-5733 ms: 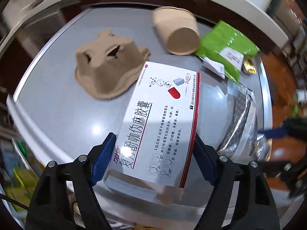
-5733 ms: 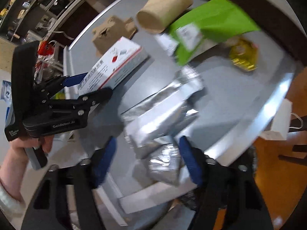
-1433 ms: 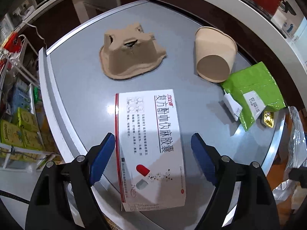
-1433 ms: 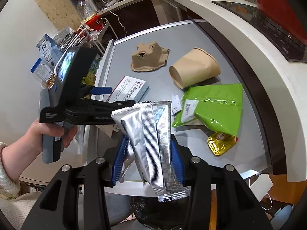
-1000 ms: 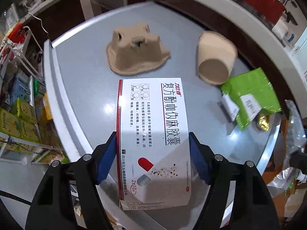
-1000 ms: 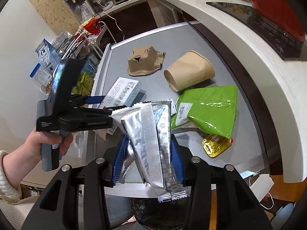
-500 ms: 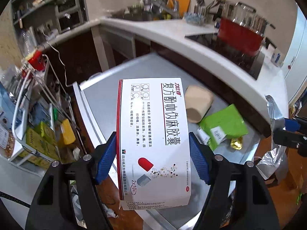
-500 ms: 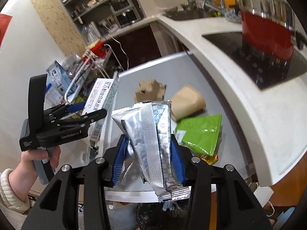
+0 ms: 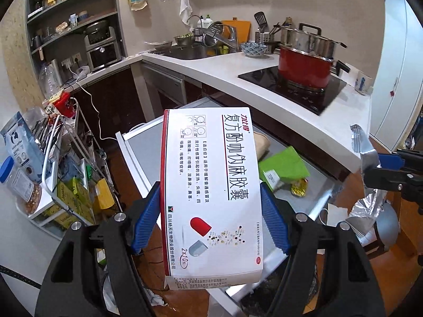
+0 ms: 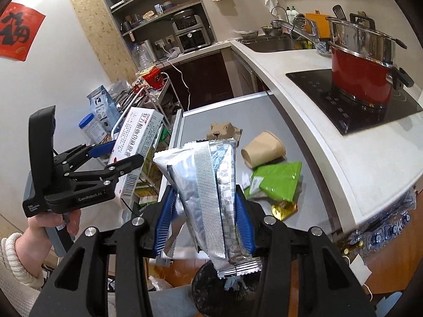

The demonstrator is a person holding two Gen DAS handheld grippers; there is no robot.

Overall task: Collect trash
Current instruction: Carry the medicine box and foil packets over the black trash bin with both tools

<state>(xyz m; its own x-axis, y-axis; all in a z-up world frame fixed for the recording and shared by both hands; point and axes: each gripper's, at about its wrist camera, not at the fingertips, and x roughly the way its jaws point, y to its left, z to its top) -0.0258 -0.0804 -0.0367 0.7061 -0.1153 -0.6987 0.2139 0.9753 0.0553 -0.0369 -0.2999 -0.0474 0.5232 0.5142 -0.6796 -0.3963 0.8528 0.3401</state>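
My left gripper is shut on a white medicine box with a red stripe, lifted well above the grey table. The same left gripper and medicine box show at the left of the right wrist view, held by a hand. My right gripper is shut on crumpled silver foil wrappers, and these silver wrappers appear at the right edge of the left wrist view. On the table lie a brown paper cup, a green pouch, a gold wrapper and a cardboard cup carrier.
A white counter with a hob and red pot curves along the table's right side. A wire rack crowded with packets stands left of the table. A dark trash bag sits below my right gripper.
Both grippers have risen away from the table with their loads. The left view has tilted up from the tabletop to the kitchen, and the table items look smaller and farther.
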